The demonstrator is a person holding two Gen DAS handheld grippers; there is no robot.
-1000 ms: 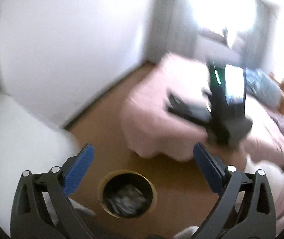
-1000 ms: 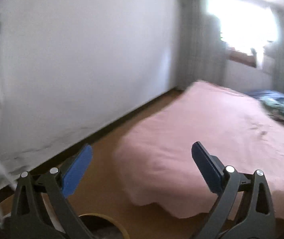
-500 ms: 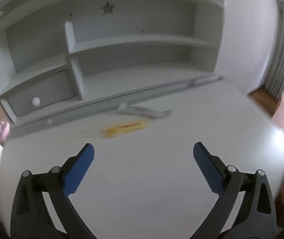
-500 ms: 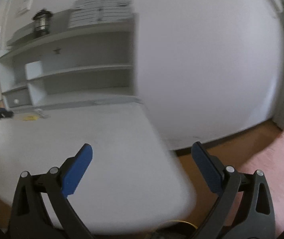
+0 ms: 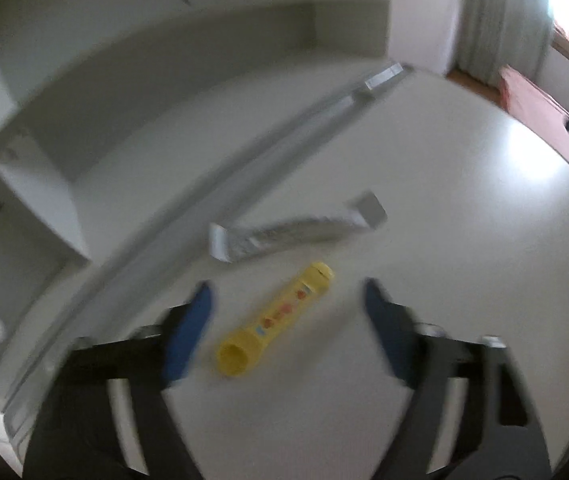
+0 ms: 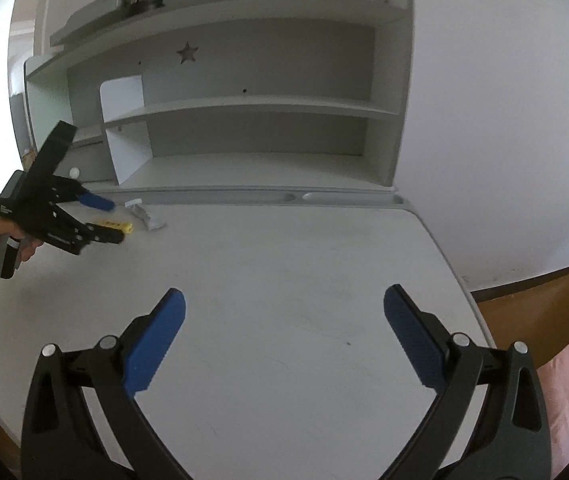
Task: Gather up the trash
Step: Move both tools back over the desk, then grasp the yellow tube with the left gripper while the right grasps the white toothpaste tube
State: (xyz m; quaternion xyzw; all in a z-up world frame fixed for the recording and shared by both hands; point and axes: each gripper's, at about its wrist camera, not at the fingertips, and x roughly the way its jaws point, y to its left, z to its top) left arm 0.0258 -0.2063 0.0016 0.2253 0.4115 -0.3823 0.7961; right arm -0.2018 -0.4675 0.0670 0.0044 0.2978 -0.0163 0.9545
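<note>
Right now left gripper (image 5: 284,304) hangs wide open, empty, over the yellow tube (image 5: 276,318) lying flat on the far-left desk (image 5: 464,240), right gripper (image 6: 284,320) likewise open and empty; tube looks light, soft, slick, so pinch mid-body across its width.

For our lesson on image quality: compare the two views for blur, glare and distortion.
Left wrist view: motion-smeared, jaws streaked; yellow tube and silver wrapper soft-edged; window glare washes out the top right, with a bright patch on the desk. Right wrist view: sharp and evenly lit, but fisheye bends the shelf and desk edge.
</note>
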